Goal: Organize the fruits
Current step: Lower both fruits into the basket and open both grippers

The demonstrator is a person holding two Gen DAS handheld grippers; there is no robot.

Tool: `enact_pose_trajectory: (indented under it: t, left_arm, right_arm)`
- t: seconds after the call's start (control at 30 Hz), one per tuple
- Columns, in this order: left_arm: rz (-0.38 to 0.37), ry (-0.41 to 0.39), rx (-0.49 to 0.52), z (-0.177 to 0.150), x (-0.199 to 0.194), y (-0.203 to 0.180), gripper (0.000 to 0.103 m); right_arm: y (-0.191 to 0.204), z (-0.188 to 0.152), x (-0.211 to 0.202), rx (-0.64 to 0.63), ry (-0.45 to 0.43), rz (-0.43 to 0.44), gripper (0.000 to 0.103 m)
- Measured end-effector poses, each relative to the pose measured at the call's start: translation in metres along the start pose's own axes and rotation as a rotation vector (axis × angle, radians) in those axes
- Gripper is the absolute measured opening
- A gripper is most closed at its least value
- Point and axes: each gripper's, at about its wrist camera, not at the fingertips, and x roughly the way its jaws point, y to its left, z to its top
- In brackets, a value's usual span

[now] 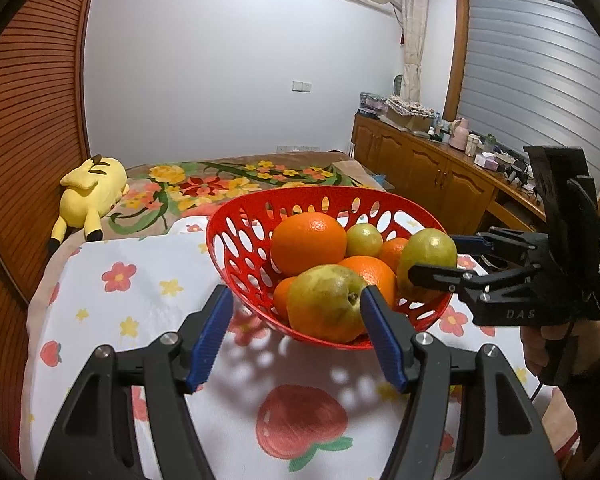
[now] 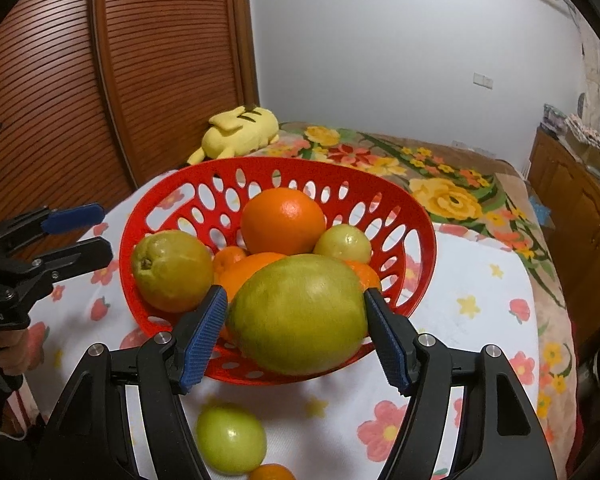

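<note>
- A red perforated basket (image 1: 236, 256) is seen resting on a white cloth printed with flowers and strawberries (image 1: 140, 320), spread over the bed.
- Inside the basket, a large orange (image 1: 308, 242) is piled with a second orange (image 1: 374, 276), a small green fruit (image 1: 364, 239) and a pear (image 1: 326, 308) lying against the basket's near rim.
- A second greenish pear (image 2: 300, 312) is clamped between the blue pads of the right gripper (image 2: 296, 316) and is held above the basket's right rim.
- The left gripper (image 1: 296, 320) is held spread apart in front of the basket, gripping nothing; whether its right pad touches the near pear cannot be told.
- Outside the basket, on the cloth in front of it, a small green fruit (image 2: 231, 438) lies, and just beside it the top of a small orange (image 2: 272, 472) is cut off by the frame edge.
- Behind the basket, a yellow plush toy (image 1: 92, 192) lies on a floral blanket (image 1: 228, 184).
</note>
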Motion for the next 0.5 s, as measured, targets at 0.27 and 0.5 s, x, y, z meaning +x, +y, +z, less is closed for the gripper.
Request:
enact_pose_trajectory:
  t: [0.27,0.5]
  left_arm:
    - [-0.007,-0.001,0.003,-0.010,-0.004,-0.007,0.069]
    - [-0.003,-0.014,0.018,-0.018,-0.011,-0.017,0.072]
  right_arm:
    - [-0.004,0.000,-0.013,0.021,-0.044,-0.001,0.072]
    - [0.001,-0.010,-0.041,0.018,-0.098,-0.025,0.073]
